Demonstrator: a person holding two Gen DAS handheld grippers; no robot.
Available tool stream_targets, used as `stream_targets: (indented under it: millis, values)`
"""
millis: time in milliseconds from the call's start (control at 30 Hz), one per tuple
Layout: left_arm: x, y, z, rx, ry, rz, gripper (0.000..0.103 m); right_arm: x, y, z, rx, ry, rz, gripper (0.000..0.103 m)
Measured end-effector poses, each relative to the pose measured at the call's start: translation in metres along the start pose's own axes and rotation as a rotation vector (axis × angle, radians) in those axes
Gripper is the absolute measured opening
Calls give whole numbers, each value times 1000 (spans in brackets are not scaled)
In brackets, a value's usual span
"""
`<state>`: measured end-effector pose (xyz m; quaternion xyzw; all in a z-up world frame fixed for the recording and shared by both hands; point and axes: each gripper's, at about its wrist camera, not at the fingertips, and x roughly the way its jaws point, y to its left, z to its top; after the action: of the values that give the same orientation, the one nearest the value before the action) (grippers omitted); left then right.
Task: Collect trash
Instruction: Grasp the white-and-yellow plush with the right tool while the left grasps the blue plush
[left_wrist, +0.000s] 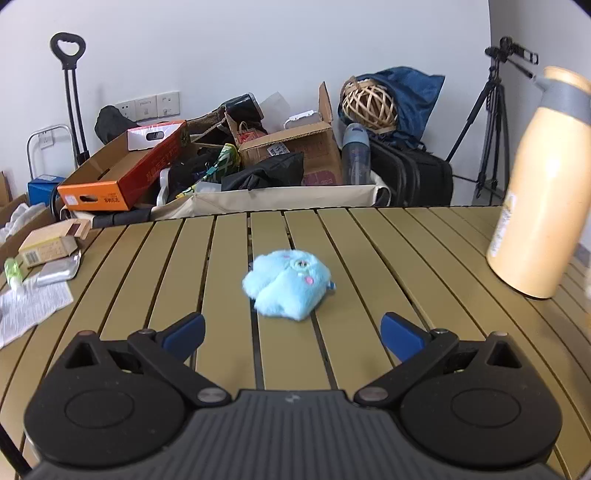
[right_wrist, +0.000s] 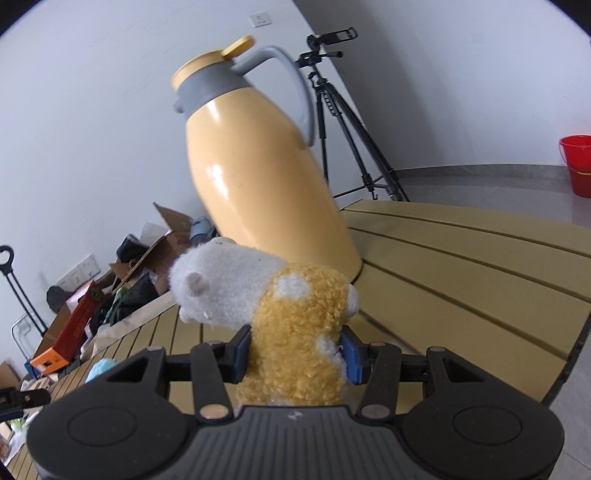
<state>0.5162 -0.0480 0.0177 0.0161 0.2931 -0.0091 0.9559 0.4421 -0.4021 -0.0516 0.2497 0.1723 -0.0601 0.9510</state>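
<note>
Left wrist view: the left gripper (left_wrist: 291, 332) hangs over the slatted counter (left_wrist: 406, 251) with its jaws wide apart and empty. A blue plush (left_wrist: 287, 282) lies just ahead, centred between them. The real litter sits at the counter's left edge: a paper sheet (left_wrist: 31, 308), a foil pack (left_wrist: 59, 271) and a small carton (left_wrist: 48, 245). To do this well, I judge the left gripper should swing toward that litter rather than close on the blue plush

Right wrist view: the right gripper (right_wrist: 293, 356) has its jaws clamped on a yellow plush (right_wrist: 295, 332), lifted in front of the flask (right_wrist: 258, 177). Keep the squeeze firm and steer wide of the flask, which stands close behind
</note>
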Motion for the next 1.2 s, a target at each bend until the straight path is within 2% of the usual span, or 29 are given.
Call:
stream_targets:
  millis: [267,733,1133,1200]
  values:
    - [53,-14,15,11,61,54,103,-1,-6,-1,-3,-11,-3,48]
    - [131,-8,40,-59,162,117,103,2,-7,-2,-6,-41,-42,48]
    - [160,-5,38,-84,216,137,103,6,-4,-3,-17,-46,-51,48]
    - [161,-4,37,-100,227,133,98,7,-3,-3,-22,-45,-52,48]
